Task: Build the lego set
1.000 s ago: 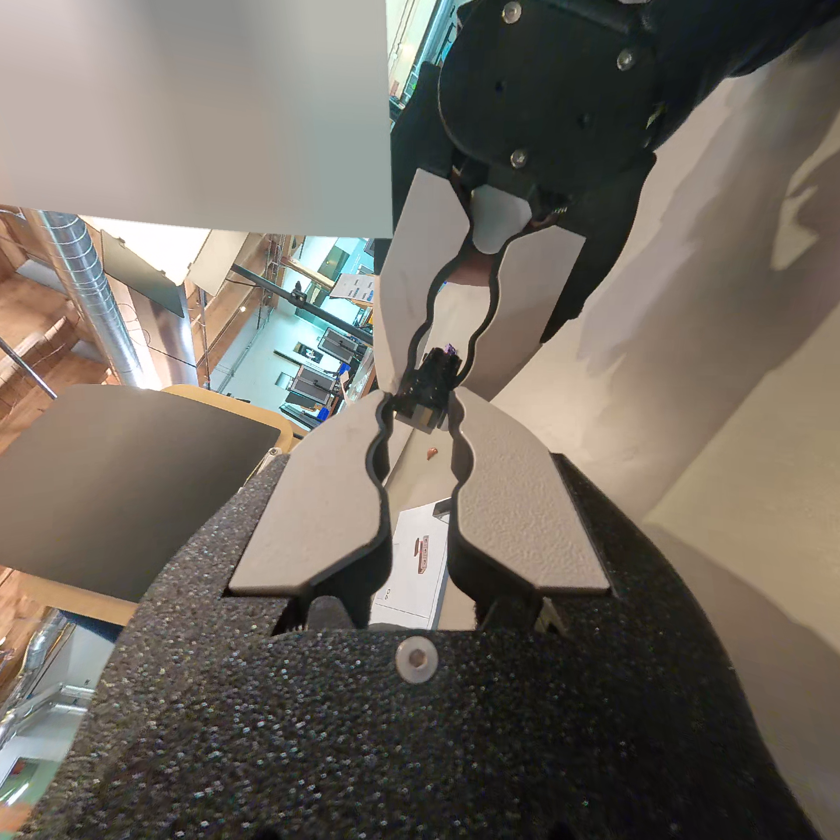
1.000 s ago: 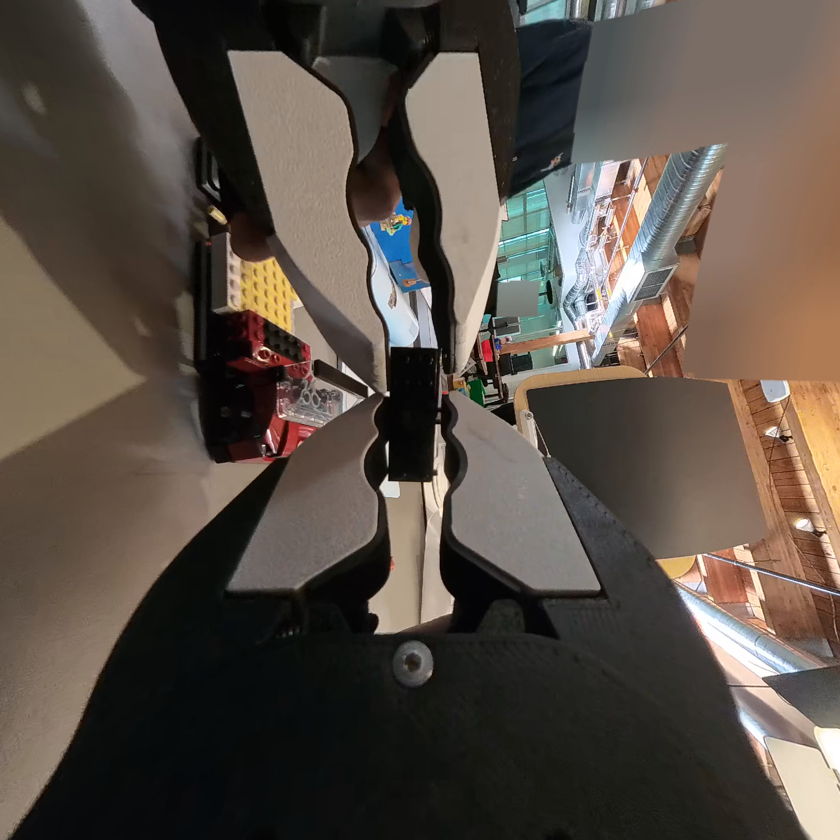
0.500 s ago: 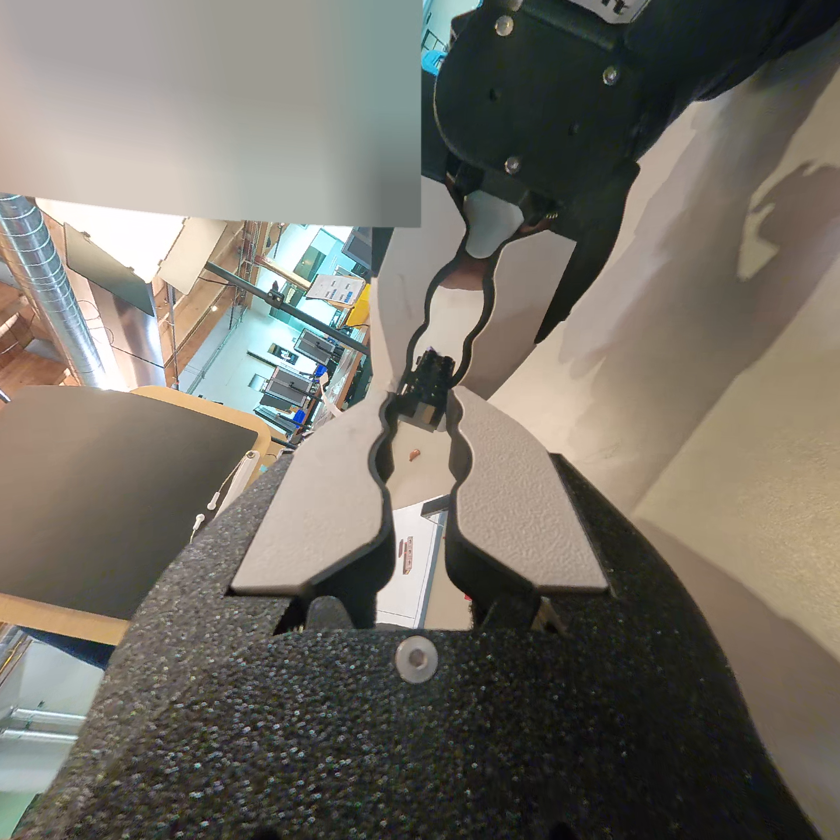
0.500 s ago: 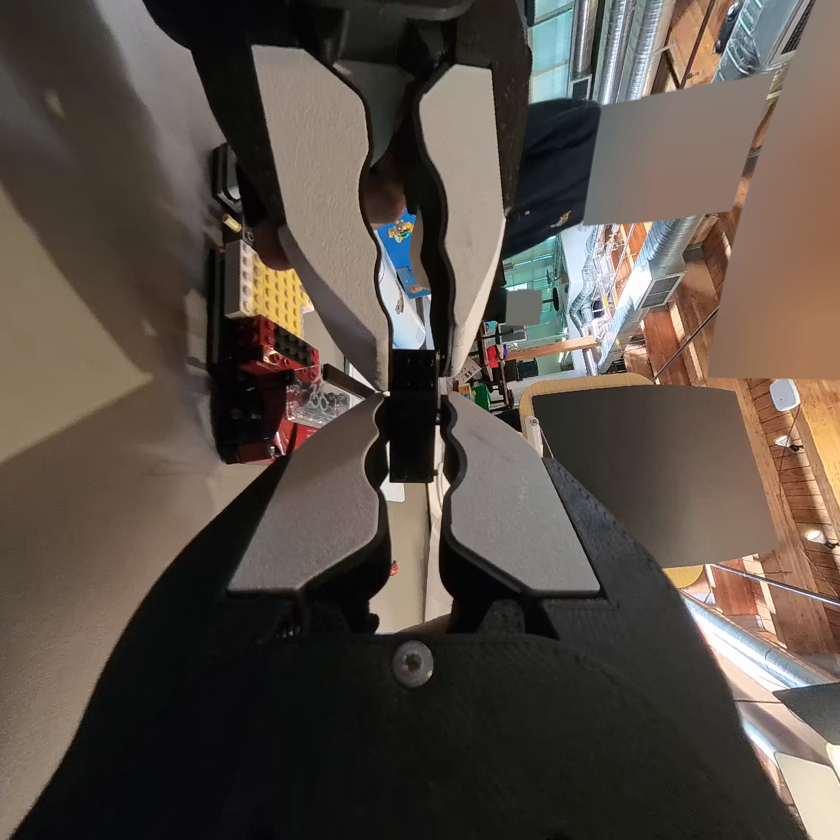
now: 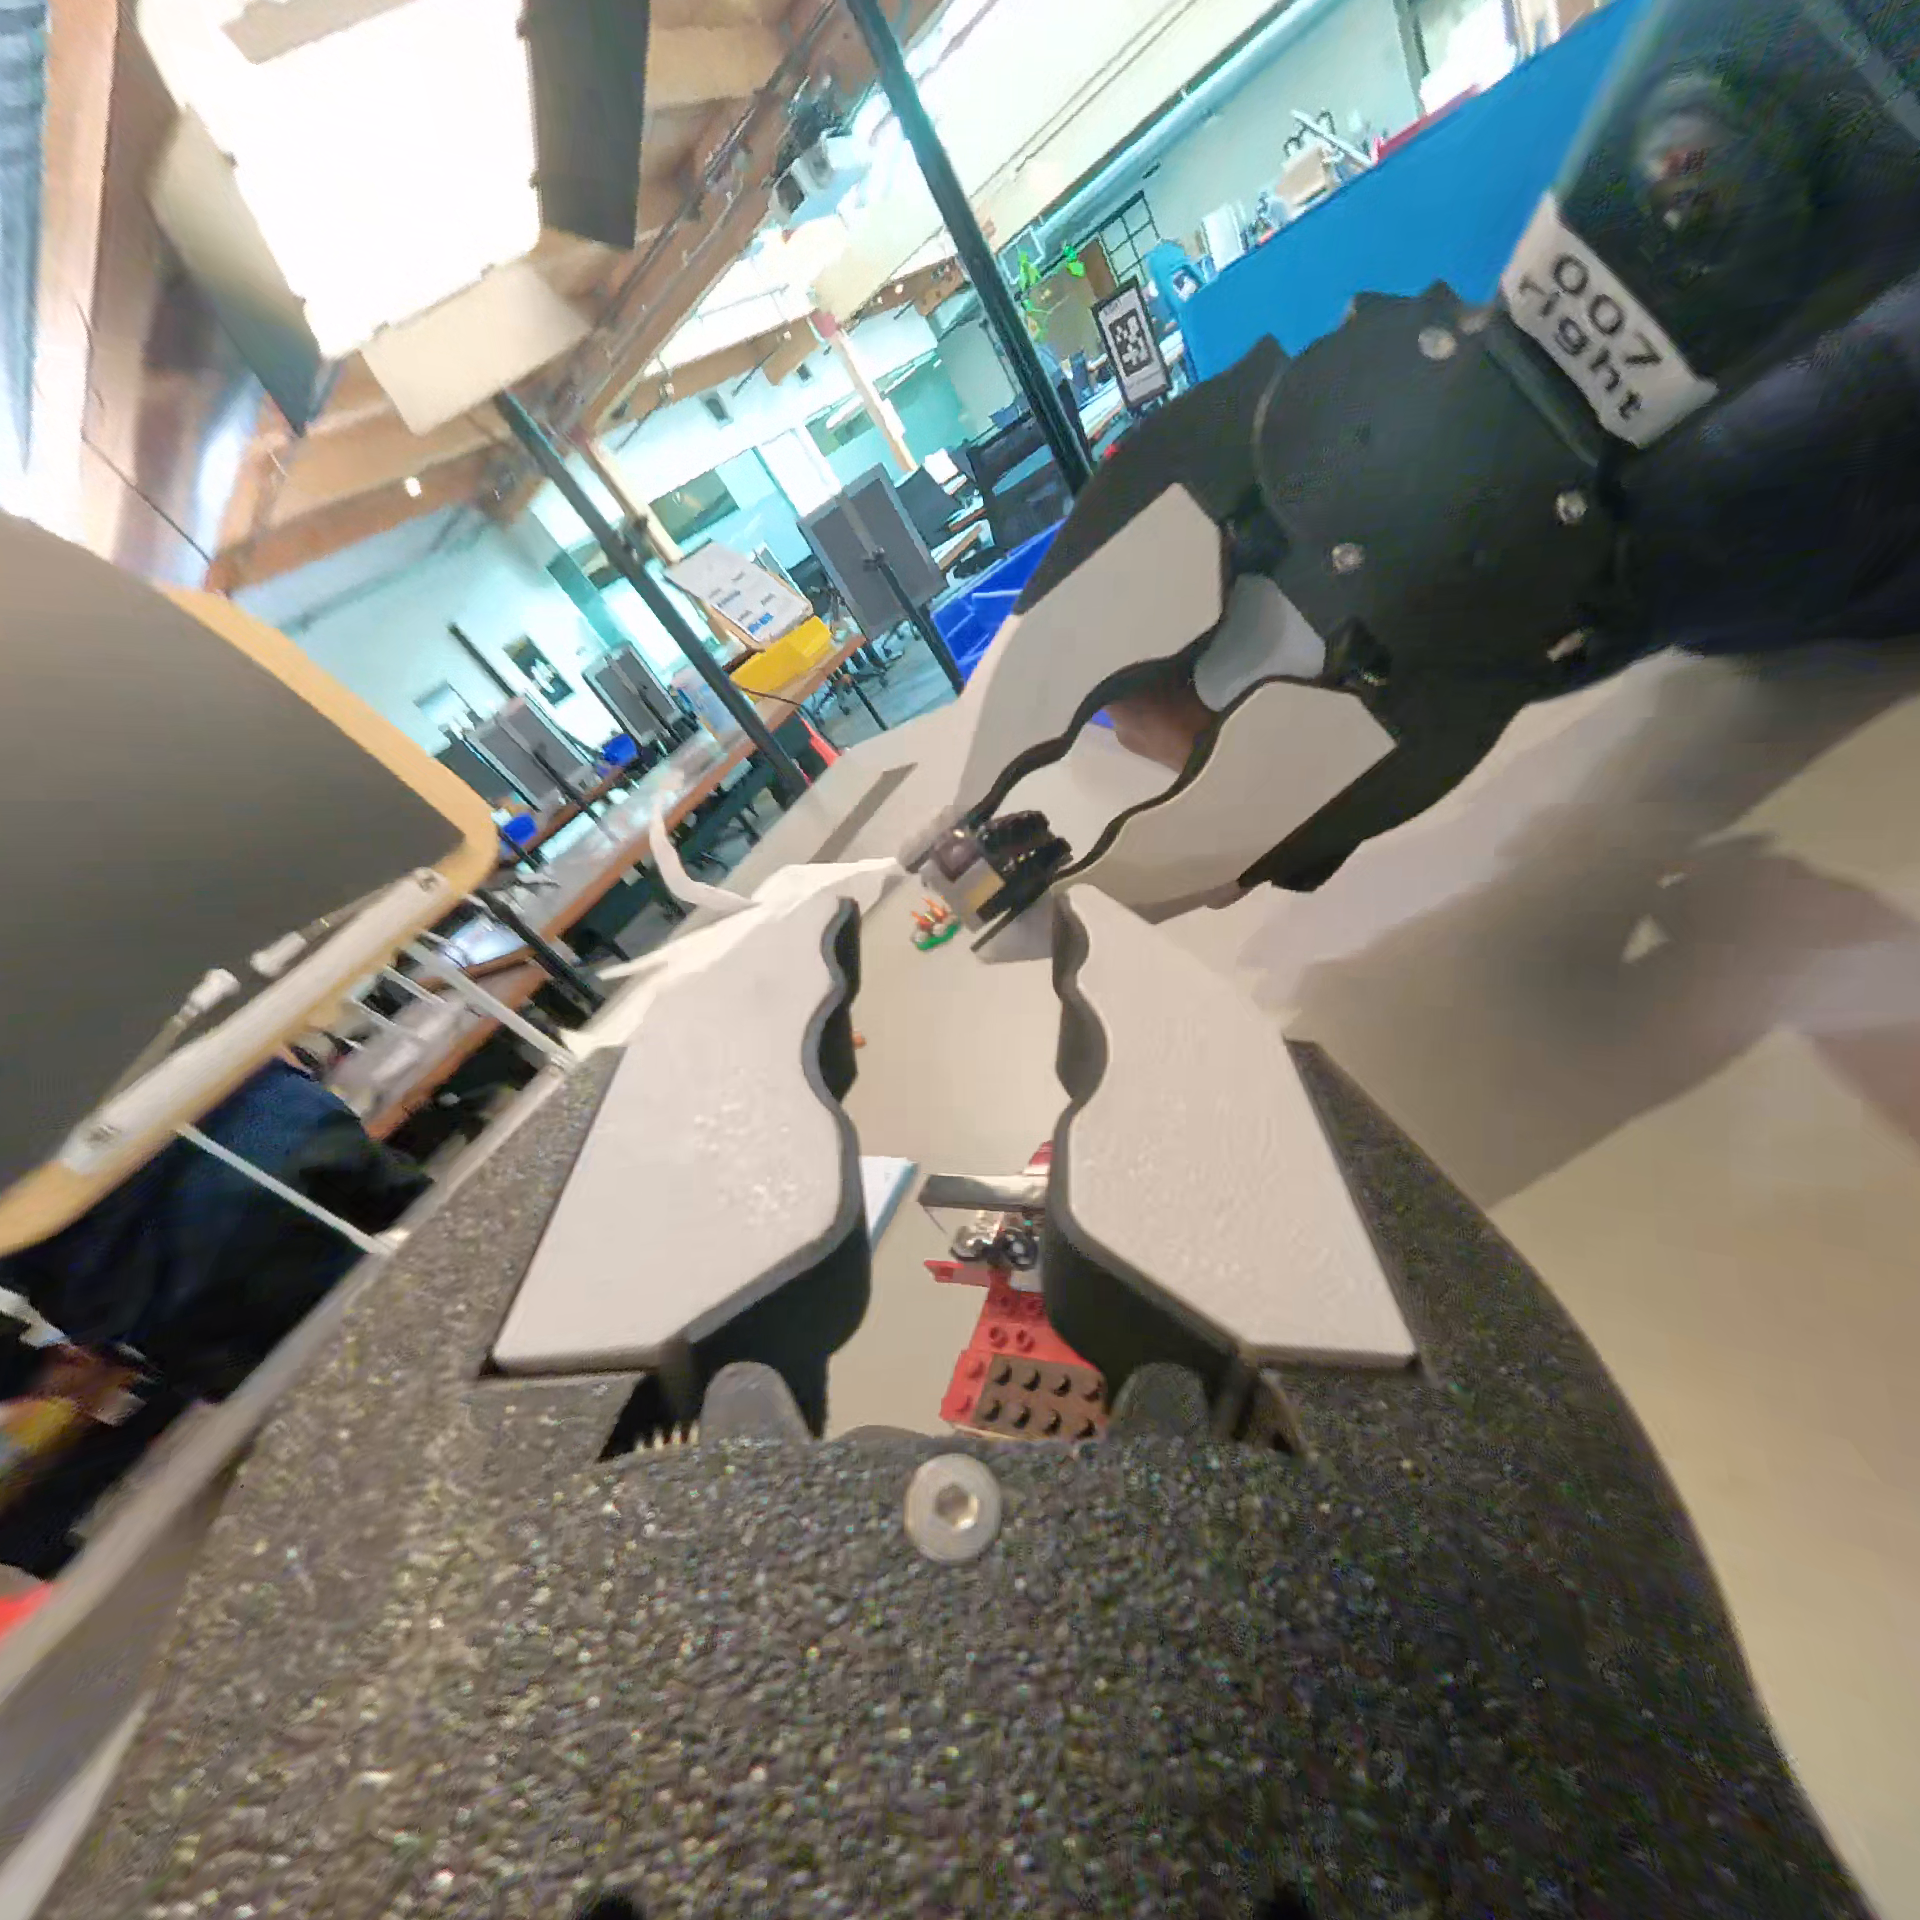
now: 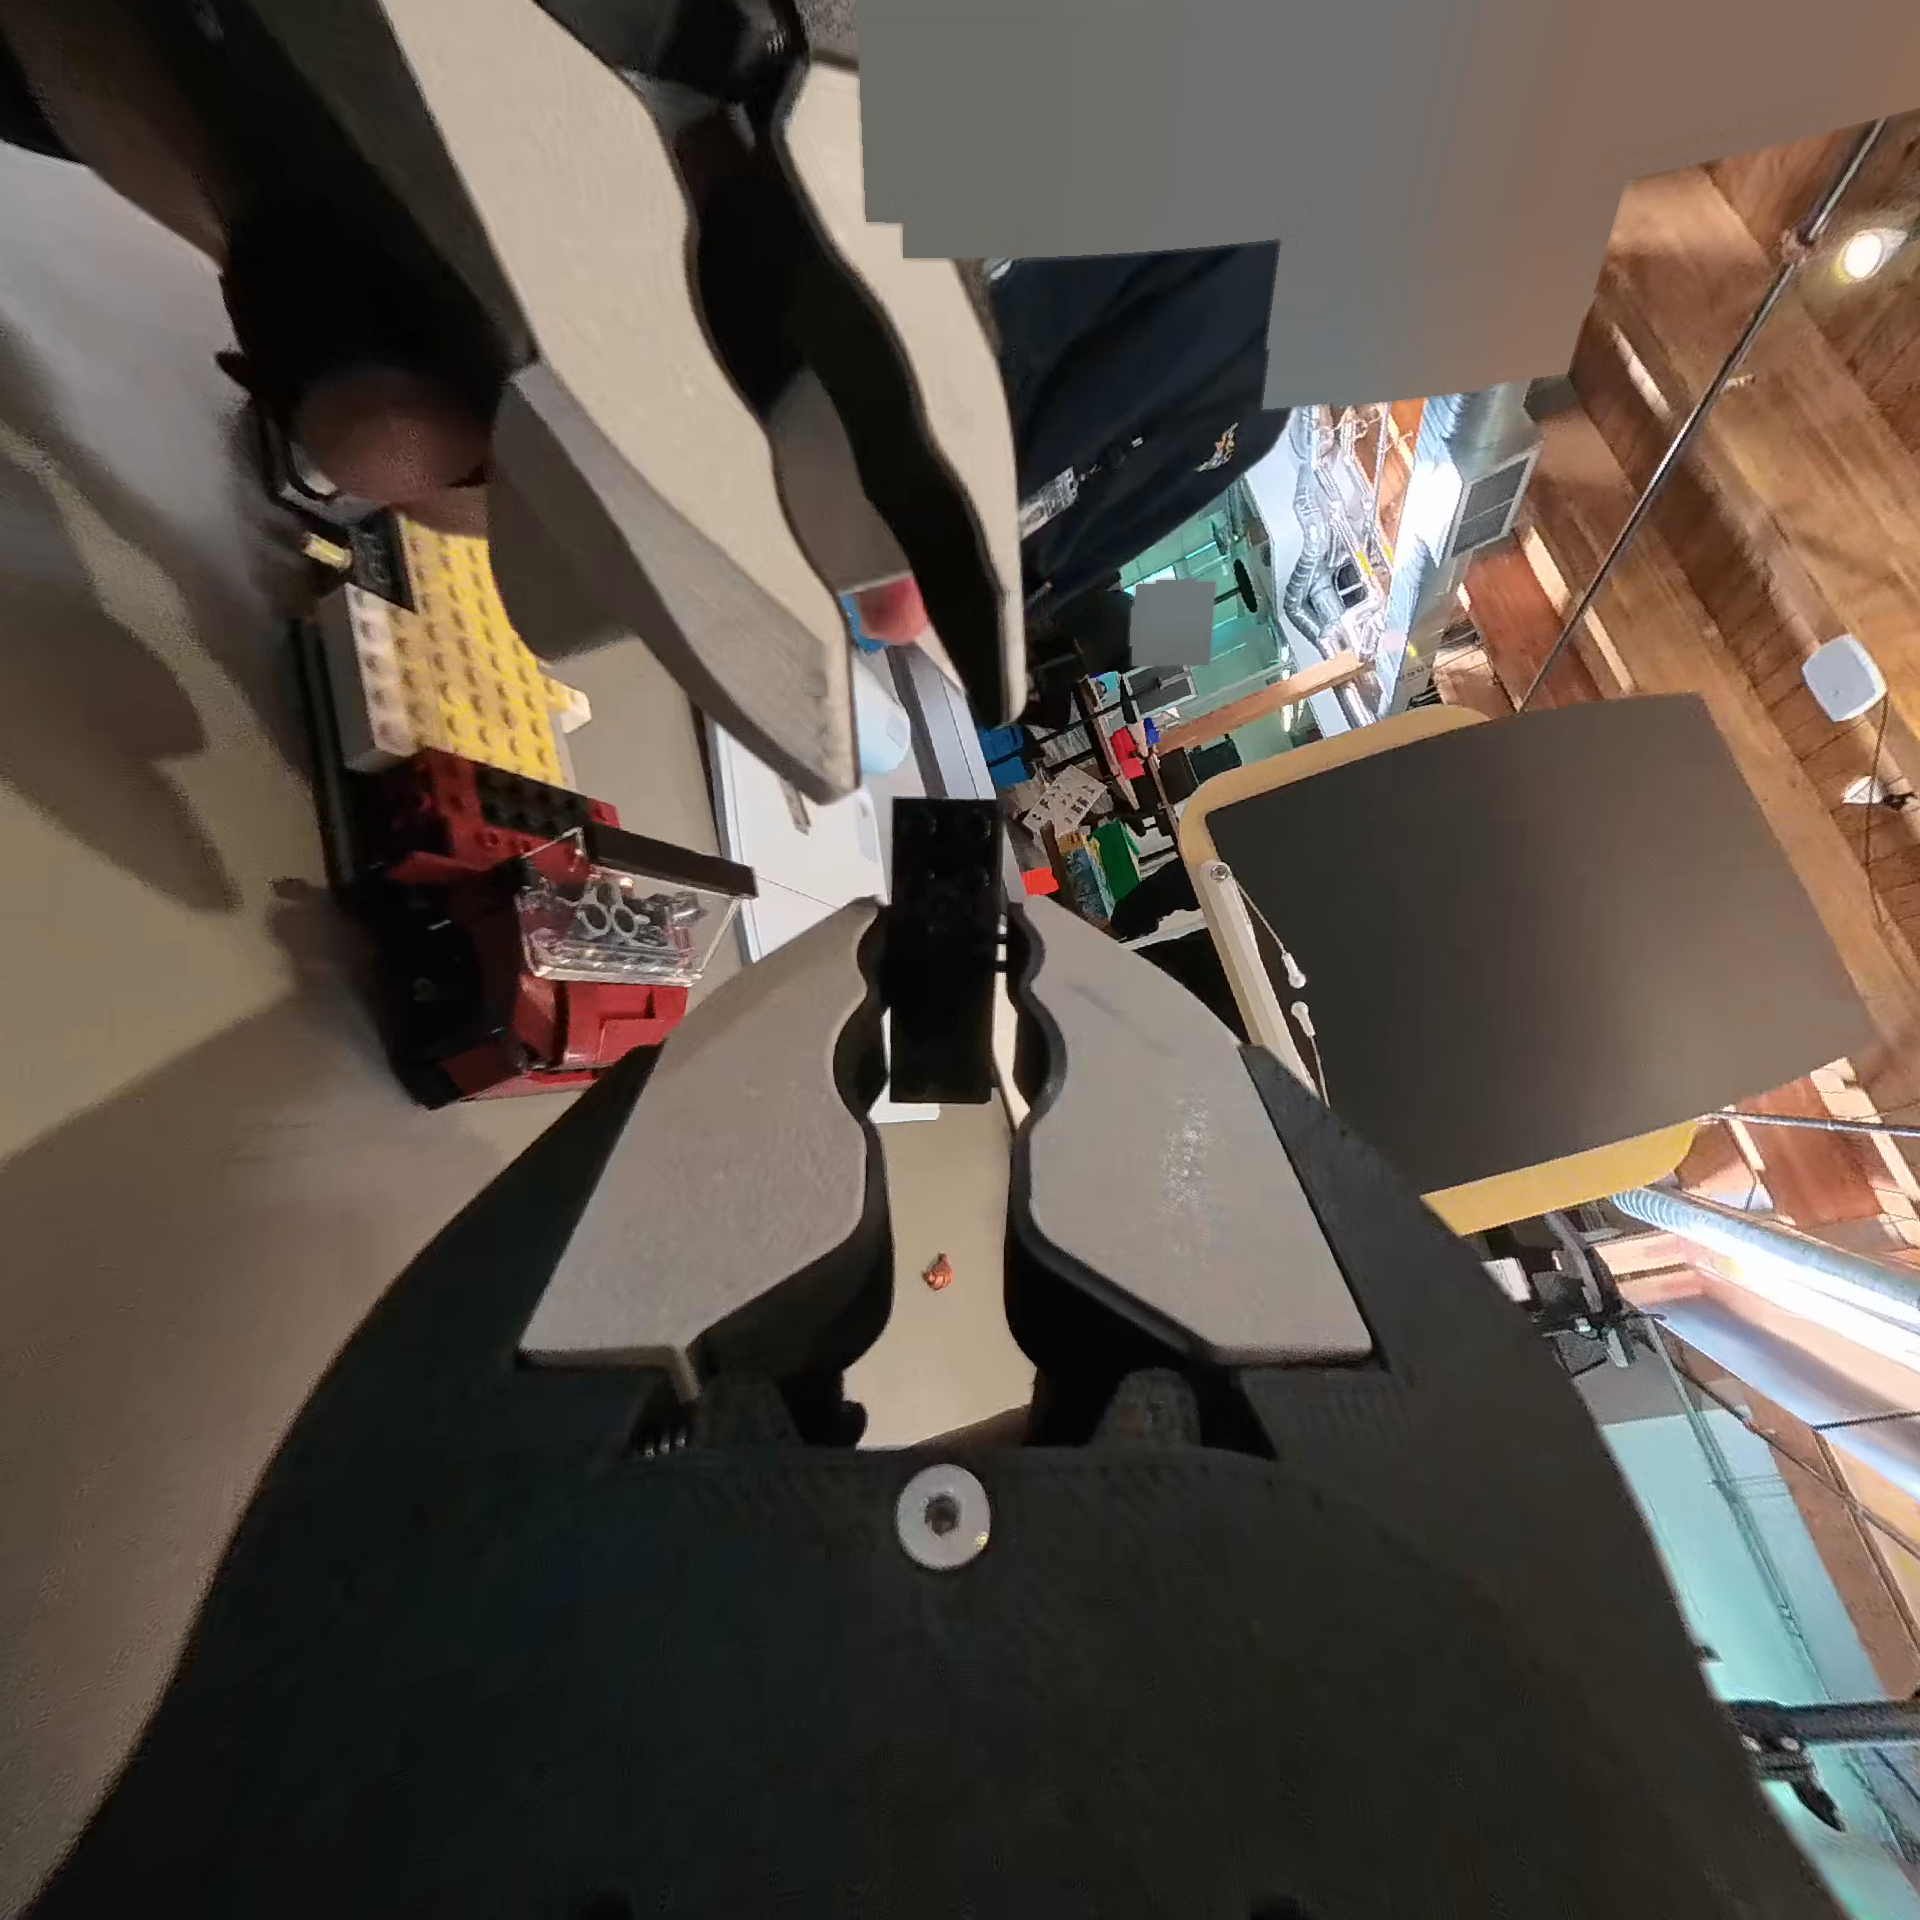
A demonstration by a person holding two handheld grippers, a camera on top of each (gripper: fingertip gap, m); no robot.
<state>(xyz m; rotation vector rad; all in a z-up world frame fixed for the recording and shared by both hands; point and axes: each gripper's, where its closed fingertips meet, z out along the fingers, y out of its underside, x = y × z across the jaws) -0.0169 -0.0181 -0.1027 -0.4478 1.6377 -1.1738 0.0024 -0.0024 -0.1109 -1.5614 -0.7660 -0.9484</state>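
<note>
While a black studded brick plate sits clamped between the fingertips of the right hand-held gripper, both pads pressing on its long edges, it is held in the air above the pale table and touches nothing else; in the left wrist view a grey-and-tan piece shows at its far end. Just beyond it, the left hand-held gripper has its fingers spread apart with nothing between them, its tips close to the plate but clear of it. To the left on the table stands a red and black brick model with a clear windscreen part, and farther off a yellow studded plate. Near the right hand-held gripper's base lies a tiny orange piece, loose on the table. How much assembly is done cannot be judged.
</note>
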